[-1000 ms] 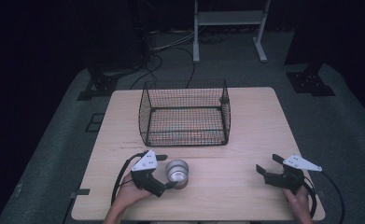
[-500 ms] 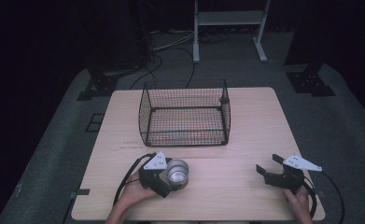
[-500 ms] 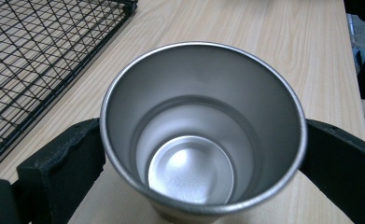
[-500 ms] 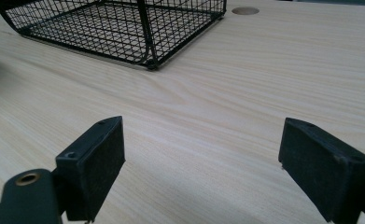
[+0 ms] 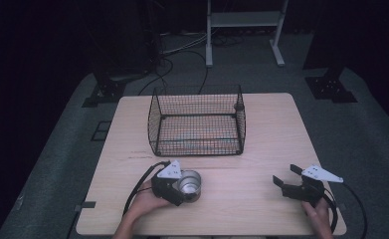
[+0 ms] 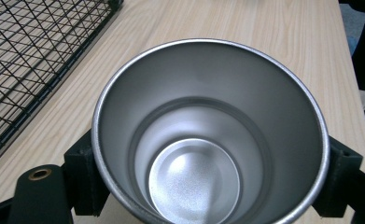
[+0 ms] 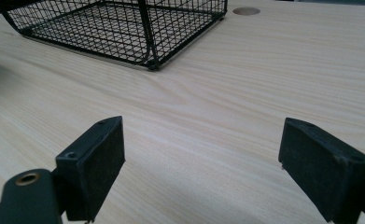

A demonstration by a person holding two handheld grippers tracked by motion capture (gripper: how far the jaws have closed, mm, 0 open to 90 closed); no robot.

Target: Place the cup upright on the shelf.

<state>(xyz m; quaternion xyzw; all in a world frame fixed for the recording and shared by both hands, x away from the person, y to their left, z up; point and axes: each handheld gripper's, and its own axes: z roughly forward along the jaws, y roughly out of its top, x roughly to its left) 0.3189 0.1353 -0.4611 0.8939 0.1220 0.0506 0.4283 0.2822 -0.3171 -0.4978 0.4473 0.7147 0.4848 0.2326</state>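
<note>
Standing near the table's (image 5: 261, 129) front edge, left of its middle, the steel cup (image 5: 189, 183) sits clamped between the left gripper's (image 5: 174, 185) jaws. Behind it stands the wire basket (image 5: 197, 119). Toward the front right corner, the right gripper (image 5: 294, 181) rests with jaws wide apart, holding nothing.

Both hand-held grippers are chunky black units. The left hand-held gripper (image 5: 186, 191) and right hand-held gripper (image 5: 287, 177) each carry a grey three-cornered plate on top and trail a black cable. Jaws are blocky black pads with a brass-ringed screw hole near the base. Forearms look bare.
</note>
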